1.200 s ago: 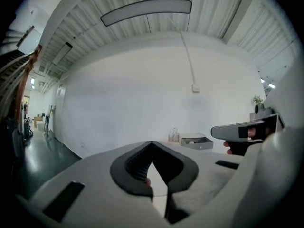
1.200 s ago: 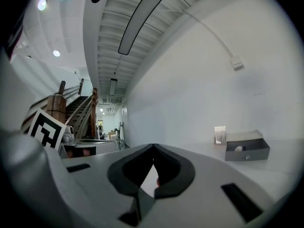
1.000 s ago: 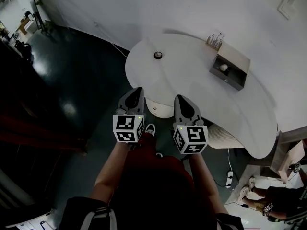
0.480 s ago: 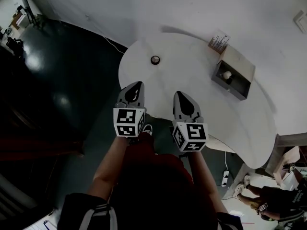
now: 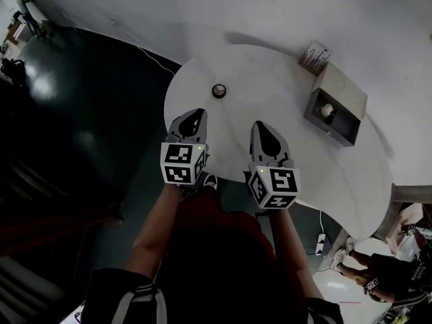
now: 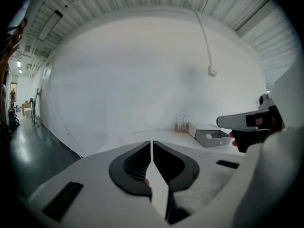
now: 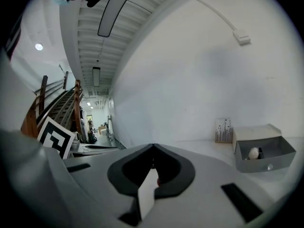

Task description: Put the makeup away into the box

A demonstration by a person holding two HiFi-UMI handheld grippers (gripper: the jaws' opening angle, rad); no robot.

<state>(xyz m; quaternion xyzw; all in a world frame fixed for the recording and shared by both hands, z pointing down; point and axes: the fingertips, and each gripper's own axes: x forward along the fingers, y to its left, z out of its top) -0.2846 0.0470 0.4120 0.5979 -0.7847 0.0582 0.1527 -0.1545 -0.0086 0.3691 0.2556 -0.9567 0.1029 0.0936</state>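
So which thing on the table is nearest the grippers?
The small dark round pot, alone on the left; the grey box and card sit farther right.

Looked smooth and matt across the white bench (image 5: 270, 86); gleamed glossy on the dark floor (image 5: 74, 133); showed matt grey plastic on left gripper (image 5: 192, 115), ribbed dark pads (image 6: 135, 163).

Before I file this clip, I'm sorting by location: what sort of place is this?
Likely a lab or workshop hall, not a home: curved white table against a bare white wall, glossy dark floor, ribbed ceiling with strip lights.
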